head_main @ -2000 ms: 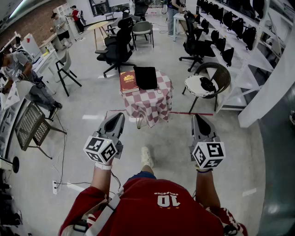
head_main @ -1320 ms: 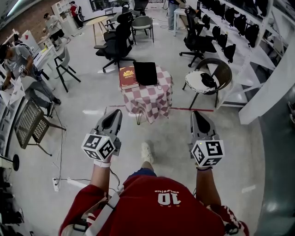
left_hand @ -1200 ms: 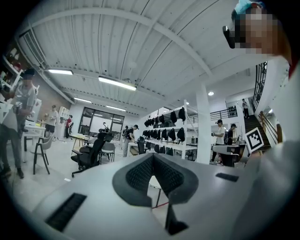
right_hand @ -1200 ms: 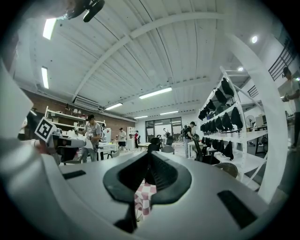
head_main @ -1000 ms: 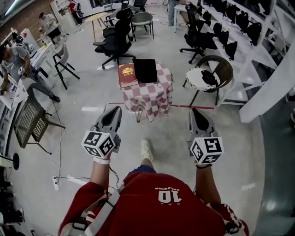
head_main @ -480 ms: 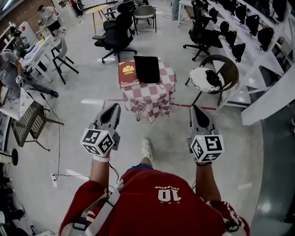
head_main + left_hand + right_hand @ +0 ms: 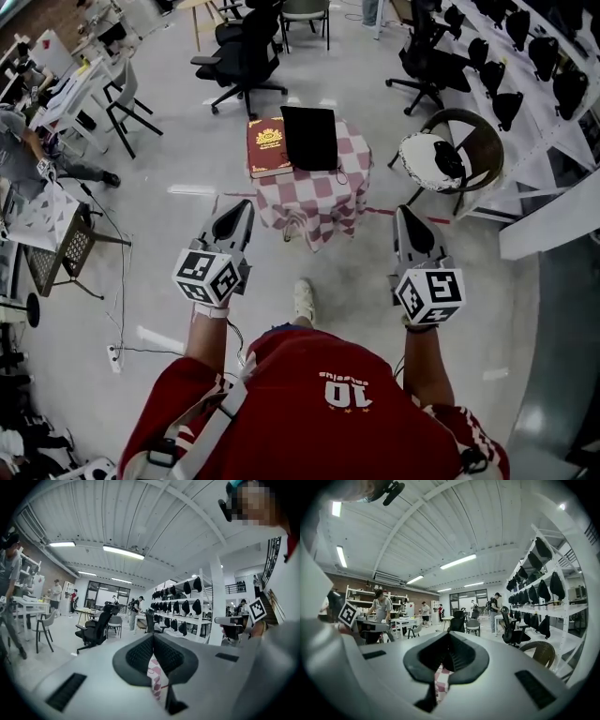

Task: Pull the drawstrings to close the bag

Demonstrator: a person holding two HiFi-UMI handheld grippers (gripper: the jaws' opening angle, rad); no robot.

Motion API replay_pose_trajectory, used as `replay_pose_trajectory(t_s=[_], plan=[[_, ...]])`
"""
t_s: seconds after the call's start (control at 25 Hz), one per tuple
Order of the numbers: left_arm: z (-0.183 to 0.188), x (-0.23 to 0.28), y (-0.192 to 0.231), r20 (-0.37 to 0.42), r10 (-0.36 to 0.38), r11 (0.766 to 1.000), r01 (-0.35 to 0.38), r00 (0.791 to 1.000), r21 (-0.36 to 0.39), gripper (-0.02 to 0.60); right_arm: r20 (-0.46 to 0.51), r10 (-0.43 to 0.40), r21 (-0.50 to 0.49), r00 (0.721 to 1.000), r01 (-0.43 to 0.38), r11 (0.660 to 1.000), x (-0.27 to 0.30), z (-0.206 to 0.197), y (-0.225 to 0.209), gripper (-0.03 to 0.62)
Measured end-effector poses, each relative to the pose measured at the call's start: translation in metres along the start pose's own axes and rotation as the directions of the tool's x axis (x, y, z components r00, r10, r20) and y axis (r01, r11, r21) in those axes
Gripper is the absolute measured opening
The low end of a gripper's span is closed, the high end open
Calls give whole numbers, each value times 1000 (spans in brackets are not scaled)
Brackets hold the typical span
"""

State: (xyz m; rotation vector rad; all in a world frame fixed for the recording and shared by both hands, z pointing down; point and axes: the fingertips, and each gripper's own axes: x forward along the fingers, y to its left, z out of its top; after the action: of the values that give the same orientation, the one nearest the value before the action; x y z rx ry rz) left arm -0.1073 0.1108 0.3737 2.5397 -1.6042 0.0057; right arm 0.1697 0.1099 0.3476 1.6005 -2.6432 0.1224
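Two grey plastic grippers are held out level above a pale, glossy floor, both well short of the small table [image 7: 319, 202] ahead. At the left, the left gripper [image 7: 241, 210] has its ribbed black pads pressed together with nothing between them, which its own view confirms [image 7: 152, 654]. Just beyond it the table is draped in a soft red-and-white checked cloth that hangs in folds. On the table's left side lies a flat, dark red book [image 7: 268, 147] with a gold emblem. Beside the book, touching it or nearly so, the black bag [image 7: 310, 137] lies flat as a matte rectangle; its drawstrings are too small to make out. To the right, the right gripper [image 7: 404, 217] also has its jaws closed on nothing [image 7: 447, 654]. Farther right stands a round brown wicker chair [image 7: 480, 141] with a white cushion. Compared with two seconds ago, both grippers have come closer to the table's near edge, the black office chair [image 7: 246, 58] behind it has slid toward the top edge, and the jaws remain closed.
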Motion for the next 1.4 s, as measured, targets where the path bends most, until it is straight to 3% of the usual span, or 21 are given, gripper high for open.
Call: replay_pose_trajectory(t_s=[0.12, 0.4, 0.64, 1.4], plan=[[1, 21, 20, -19, 10, 1000, -10, 1000, 19, 9, -3, 17, 4, 1000, -17, 1000, 30, 7, -2, 15], [3, 73, 75, -25, 4, 999, -5, 1000, -34, 9, -1, 30, 19, 1000, -30, 999, 111, 21, -12, 15], [15, 114, 113, -25, -26, 999, 26, 999, -27, 9, 21, 39, 23, 999, -39, 999, 169, 37, -11, 15], [-5, 181, 151, -48, -82, 995, 79, 995, -61, 9, -13, 10, 36, 1000, -10, 999, 221, 34, -27, 15]])
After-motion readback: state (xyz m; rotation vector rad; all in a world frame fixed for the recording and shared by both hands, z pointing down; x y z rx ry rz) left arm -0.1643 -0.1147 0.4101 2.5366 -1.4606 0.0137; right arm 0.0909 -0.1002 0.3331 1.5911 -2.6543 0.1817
